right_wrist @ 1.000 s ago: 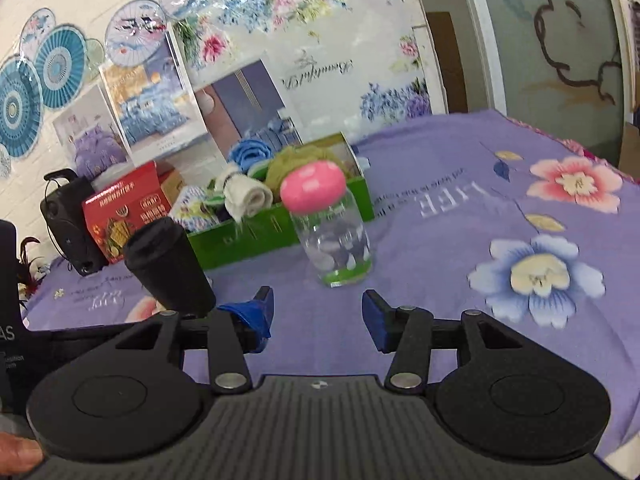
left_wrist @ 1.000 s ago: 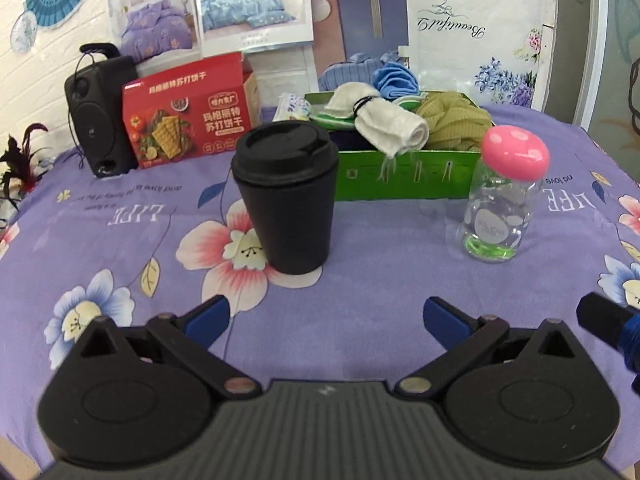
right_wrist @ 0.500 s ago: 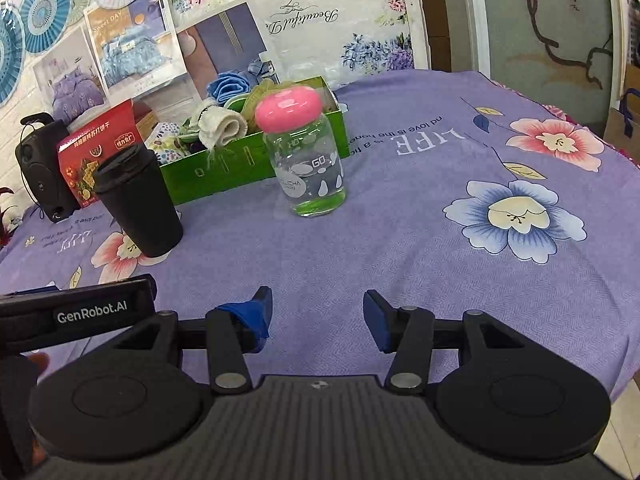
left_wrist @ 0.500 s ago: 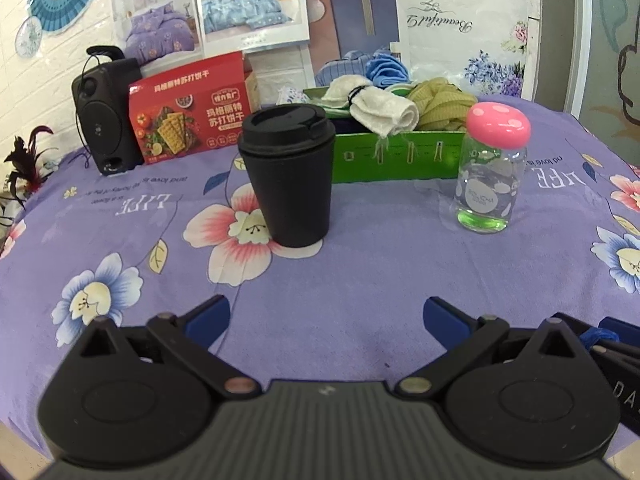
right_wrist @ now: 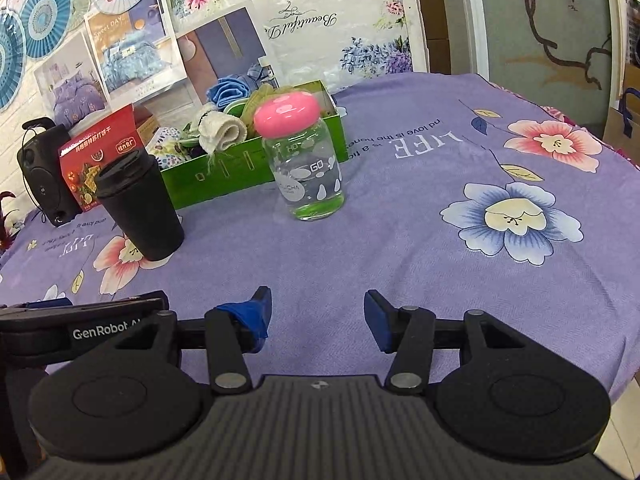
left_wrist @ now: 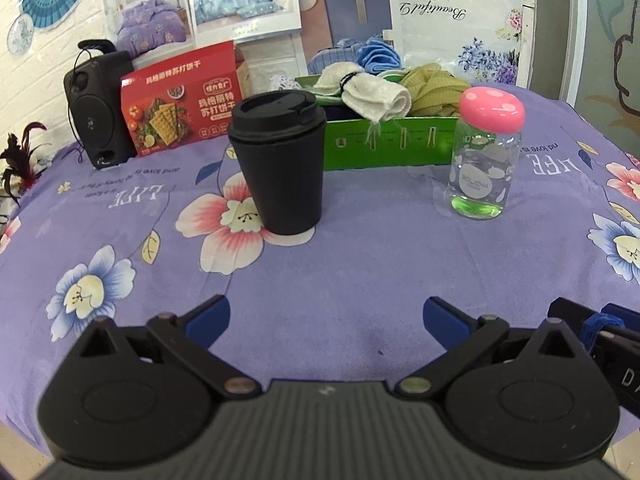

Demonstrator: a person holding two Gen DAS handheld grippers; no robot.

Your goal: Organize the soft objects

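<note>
Both views drawn back from the cup (left_wrist: 280,164) and bottle (left_wrist: 486,152) since earlier, left gripper (left_wrist: 326,314) wide apart and empty, right gripper (right_wrist: 318,314) partly parted, nothing between, rolled cloths (left_wrist: 376,94) piled in green box (left_wrist: 392,144) behind bottle, on floral cloth (left_wrist: 360,260).

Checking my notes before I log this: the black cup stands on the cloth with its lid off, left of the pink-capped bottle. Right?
Not quite: the black cup has its lid on, as the left wrist view shows. It does stand on the cloth, left of the pink-capped bottle.
</note>
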